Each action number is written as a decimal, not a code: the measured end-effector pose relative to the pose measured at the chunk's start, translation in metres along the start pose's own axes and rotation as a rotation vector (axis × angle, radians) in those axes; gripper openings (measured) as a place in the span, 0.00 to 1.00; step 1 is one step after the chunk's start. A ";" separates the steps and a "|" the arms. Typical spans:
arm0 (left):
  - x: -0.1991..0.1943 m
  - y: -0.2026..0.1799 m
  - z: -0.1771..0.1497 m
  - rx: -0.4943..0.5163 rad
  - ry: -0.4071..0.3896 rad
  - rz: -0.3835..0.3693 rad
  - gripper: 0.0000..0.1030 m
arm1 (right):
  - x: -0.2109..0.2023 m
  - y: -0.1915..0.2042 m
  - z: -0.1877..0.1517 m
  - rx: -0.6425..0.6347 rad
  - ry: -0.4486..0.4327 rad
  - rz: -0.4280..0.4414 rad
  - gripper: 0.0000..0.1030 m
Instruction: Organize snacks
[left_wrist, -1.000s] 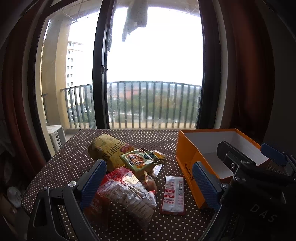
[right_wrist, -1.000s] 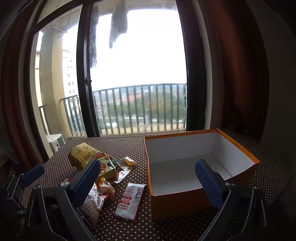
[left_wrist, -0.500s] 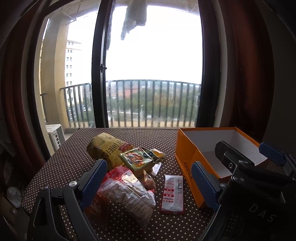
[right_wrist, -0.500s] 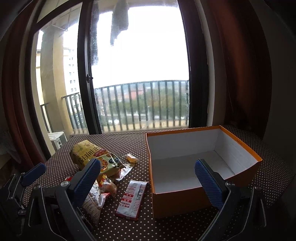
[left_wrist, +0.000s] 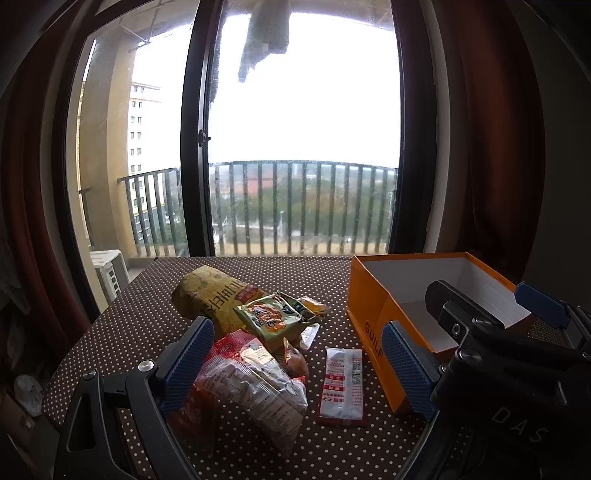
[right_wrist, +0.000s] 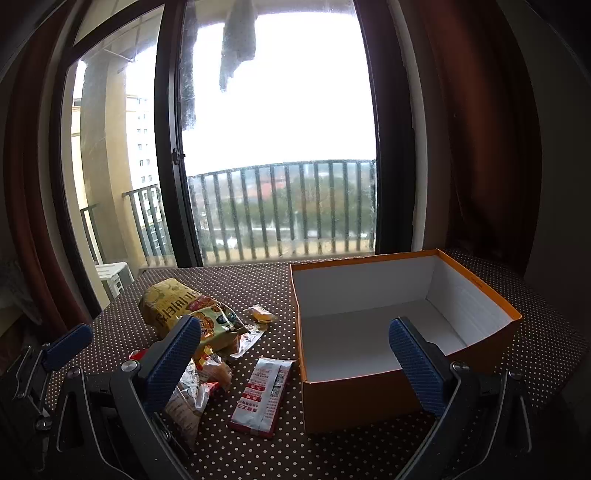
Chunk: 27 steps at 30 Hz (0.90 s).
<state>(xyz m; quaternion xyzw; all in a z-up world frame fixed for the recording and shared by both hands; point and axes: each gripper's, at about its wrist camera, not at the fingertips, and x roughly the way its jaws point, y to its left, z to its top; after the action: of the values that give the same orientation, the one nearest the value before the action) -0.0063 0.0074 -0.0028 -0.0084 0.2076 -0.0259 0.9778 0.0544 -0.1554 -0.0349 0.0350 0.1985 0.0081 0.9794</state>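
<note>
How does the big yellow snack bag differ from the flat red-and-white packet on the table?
The yellow snack bag is puffy and bulky; the red-and-white packet is thin and flat. The yellow bag sits at the far end of the snack pile with other packs leaning on it; the red-and-white packet lies alone, closer to the orange box. Both rest on the dotted tablecloth, outside the box.

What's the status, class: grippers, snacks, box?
Left gripper and right gripper open, holding nothing. Snacks piled beside box, which is empty. Nothing blocking.
</note>
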 end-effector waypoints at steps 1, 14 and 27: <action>0.000 0.000 0.000 0.001 -0.001 0.000 0.90 | 0.000 0.000 0.000 0.000 -0.001 0.000 0.99; 0.001 -0.001 -0.003 0.006 -0.001 0.003 0.90 | 0.001 0.001 0.001 0.005 0.005 -0.001 0.99; 0.007 0.003 -0.008 0.012 0.007 -0.001 0.90 | 0.013 0.011 -0.006 -0.005 0.019 0.001 0.99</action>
<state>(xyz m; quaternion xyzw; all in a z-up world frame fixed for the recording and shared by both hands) -0.0031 0.0103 -0.0130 -0.0024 0.2110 -0.0280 0.9771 0.0640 -0.1441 -0.0444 0.0326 0.2078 0.0091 0.9776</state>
